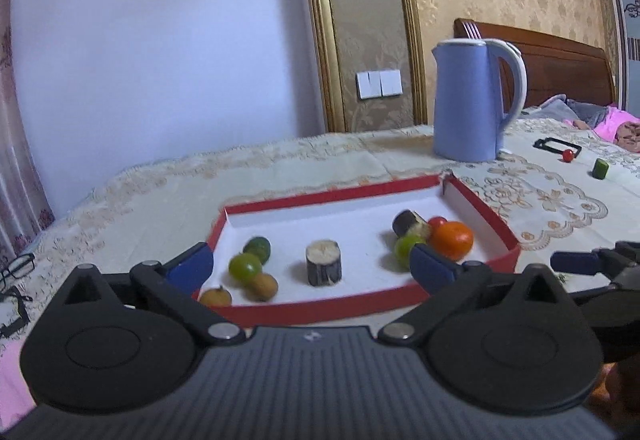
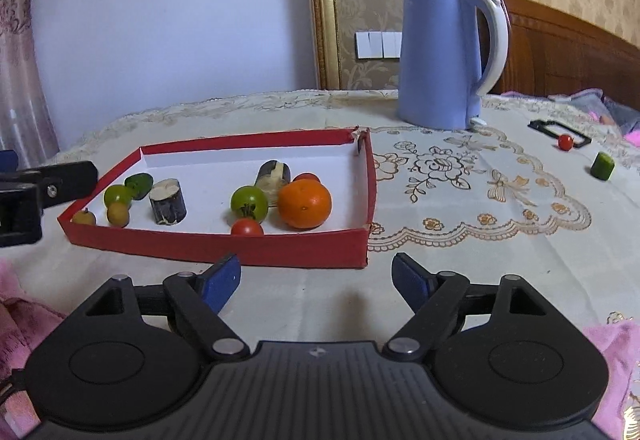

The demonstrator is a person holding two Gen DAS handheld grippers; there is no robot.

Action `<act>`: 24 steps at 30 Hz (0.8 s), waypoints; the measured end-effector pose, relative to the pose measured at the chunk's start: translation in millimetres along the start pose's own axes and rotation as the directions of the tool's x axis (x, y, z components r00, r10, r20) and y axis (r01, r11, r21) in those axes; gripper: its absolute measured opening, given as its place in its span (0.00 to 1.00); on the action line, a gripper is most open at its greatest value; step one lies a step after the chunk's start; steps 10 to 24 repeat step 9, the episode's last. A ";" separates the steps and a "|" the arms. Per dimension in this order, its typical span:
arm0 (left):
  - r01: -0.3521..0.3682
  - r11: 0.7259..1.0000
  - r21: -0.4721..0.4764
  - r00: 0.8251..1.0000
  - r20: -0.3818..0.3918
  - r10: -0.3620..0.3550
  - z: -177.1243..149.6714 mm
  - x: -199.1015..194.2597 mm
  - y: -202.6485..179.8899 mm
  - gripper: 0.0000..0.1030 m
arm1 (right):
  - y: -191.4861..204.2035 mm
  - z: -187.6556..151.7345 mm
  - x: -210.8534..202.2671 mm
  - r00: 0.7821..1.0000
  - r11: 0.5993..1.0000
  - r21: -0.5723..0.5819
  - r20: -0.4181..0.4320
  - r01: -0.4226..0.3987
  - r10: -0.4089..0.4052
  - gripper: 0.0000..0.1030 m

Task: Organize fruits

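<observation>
My red-walled tray (image 2: 224,250) sits on the cloth, white inside, its far right corner torn. On its right side lie an orange (image 2: 305,203), a green tomato (image 2: 249,201) just beside it, a red cherry tomato (image 2: 247,228) against the near wall, another red one (image 2: 306,177) behind the orange, and a dark cut stalk piece (image 2: 274,175) lying tilted. Mid-left, a second dark stalk piece (image 2: 168,201) stands upright. At the left end cluster a green tomato (image 2: 117,194), a darker green fruit (image 2: 139,183), perhaps a lime, and two small yellow-brown fruits (image 2: 117,214). Well apart on the cloth to the right lie a red cherry tomato (image 2: 565,142) and a green cucumber chunk (image 2: 602,165).
</observation>
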State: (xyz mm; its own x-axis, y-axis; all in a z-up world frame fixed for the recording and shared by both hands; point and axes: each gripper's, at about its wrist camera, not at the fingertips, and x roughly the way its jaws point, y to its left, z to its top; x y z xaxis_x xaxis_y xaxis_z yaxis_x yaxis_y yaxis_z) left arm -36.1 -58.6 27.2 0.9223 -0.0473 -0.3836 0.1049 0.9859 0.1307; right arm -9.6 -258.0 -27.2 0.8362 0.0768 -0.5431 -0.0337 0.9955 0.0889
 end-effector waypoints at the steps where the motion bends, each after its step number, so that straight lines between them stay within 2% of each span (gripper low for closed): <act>1: -0.017 1.000 -0.007 1.000 -0.015 0.017 -1.0 1.0 0.1 1.00 | 1.3 -0.2 -1.3 1.000 1.000 -0.004 0.004 0.005 -0.005 0.81; 6: -0.095 0.995 -0.014 0.995 -0.031 0.095 -6.4 3.4 3.2 1.00 | 5.3 -0.8 -6.5 1.000 1.000 -0.018 0.018 0.020 -0.019 0.81; 9: -0.141 0.989 -0.033 0.990 -0.011 0.141 -8.3 1.7 8.4 1.00 | 8.1 -1.3 -6.4 1.000 1.000 -0.025 0.013 0.019 -0.019 0.81; 24: -0.141 0.989 -0.033 0.990 -0.011 0.141 -8.3 1.7 8.4 1.00 | 8.1 -1.3 -6.4 1.000 1.000 -0.025 0.013 0.019 -0.019 0.81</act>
